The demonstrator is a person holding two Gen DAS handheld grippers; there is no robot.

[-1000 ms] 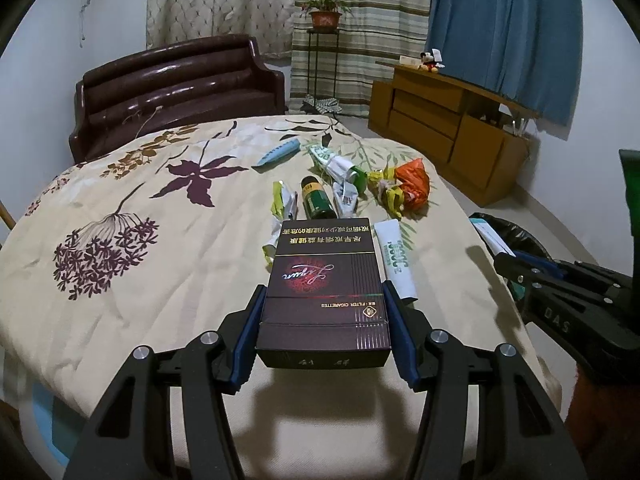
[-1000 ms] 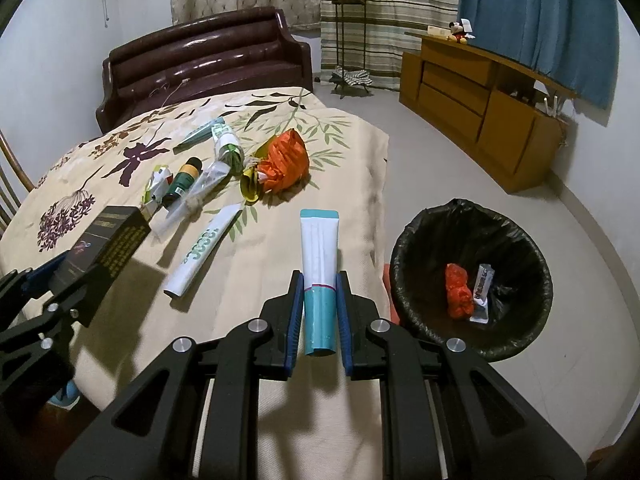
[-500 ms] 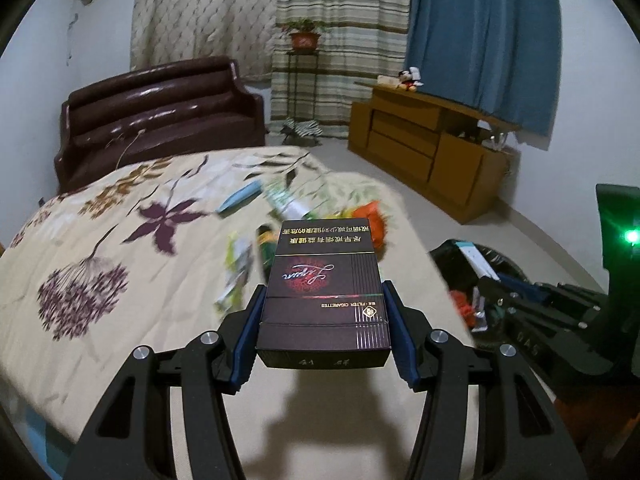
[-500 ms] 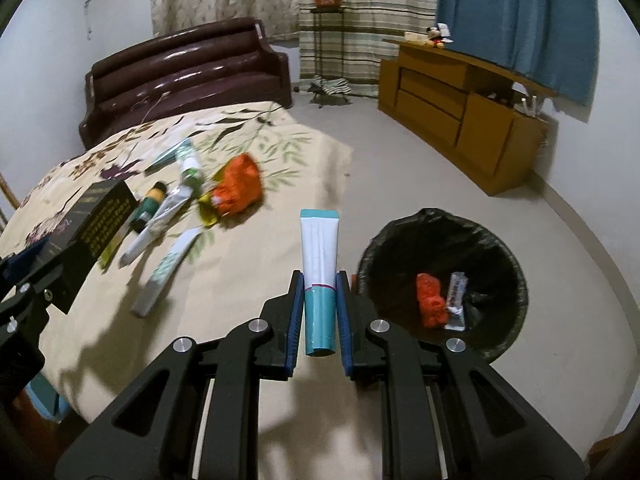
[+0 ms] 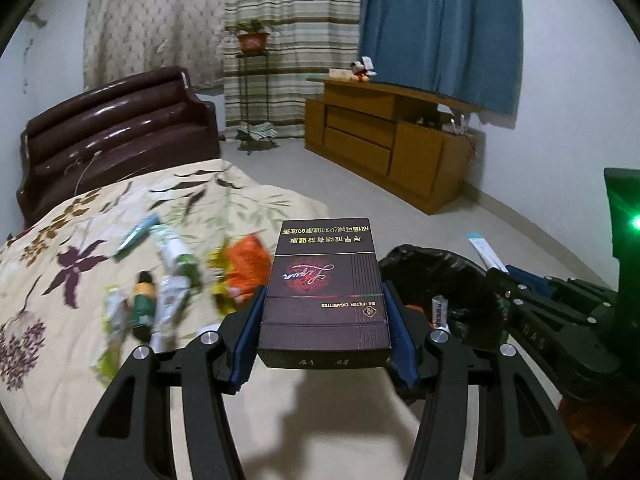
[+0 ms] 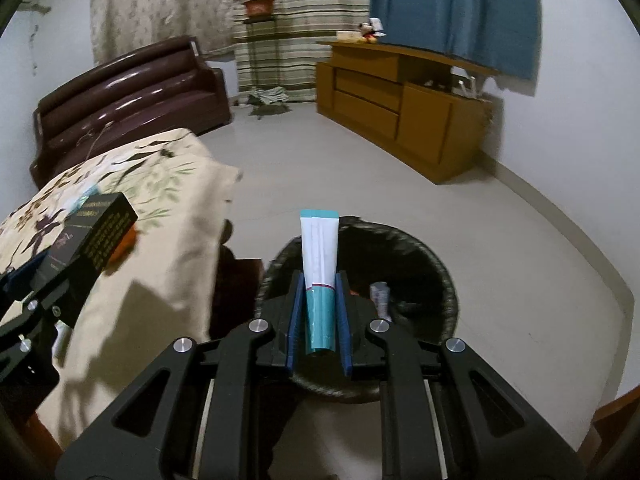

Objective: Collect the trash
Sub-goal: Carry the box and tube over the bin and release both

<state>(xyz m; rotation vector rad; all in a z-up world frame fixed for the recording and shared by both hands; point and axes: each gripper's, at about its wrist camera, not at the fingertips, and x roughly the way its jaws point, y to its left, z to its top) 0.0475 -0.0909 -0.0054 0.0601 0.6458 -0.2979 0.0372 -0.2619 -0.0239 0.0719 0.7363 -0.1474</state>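
Observation:
My left gripper (image 5: 324,340) is shut on a dark cigarette box (image 5: 325,284), held above the table's right edge; the box also shows in the right wrist view (image 6: 90,232). My right gripper (image 6: 319,328) is shut on a white and teal tube (image 6: 319,272), held over the near rim of the black-lined trash bin (image 6: 444,280). The bin (image 5: 460,280) holds a small white packet and something red. Several pieces of trash lie on the floral tablecloth (image 5: 52,320): an orange wrapper (image 5: 244,268), a green bottle (image 5: 142,304), tubes and sachets.
A brown sofa (image 5: 116,136) stands behind the table. A wooden cabinet (image 5: 384,140) stands at the far right wall, a plant stand (image 5: 252,92) by the curtains. Grey floor (image 6: 320,168) lies around the bin.
Both grippers have swung right, away from the table. The right gripper with the tube now hangs over the bin's rim. The left gripper with the box has neared the table's right edge.

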